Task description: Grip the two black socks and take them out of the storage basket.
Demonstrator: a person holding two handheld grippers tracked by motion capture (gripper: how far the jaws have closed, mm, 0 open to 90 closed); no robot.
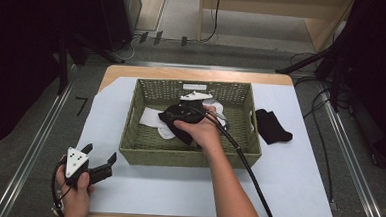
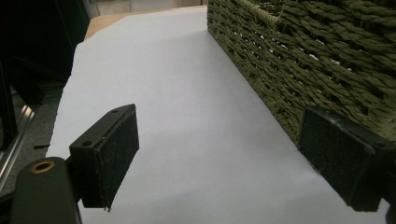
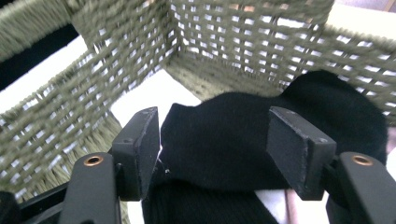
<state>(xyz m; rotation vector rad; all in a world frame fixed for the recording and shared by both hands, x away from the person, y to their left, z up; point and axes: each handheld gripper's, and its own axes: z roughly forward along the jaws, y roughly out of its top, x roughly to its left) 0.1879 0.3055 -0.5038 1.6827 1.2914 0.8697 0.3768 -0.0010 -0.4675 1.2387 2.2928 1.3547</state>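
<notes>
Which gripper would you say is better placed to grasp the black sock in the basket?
Right: the right gripper is inside the basket, jaws open around the black sock. The left gripper waits outside.

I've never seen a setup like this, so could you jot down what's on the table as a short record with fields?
container: green woven basket on the white table cover
in basket: black sock lying on white socks
outside basket: another black sock to its right
right hand-held gripper: inside the basket, jaws open either side of the black sock, pads not pressing
left hand-held gripper: open, nothing held, beside the basket's near left corner
</notes>
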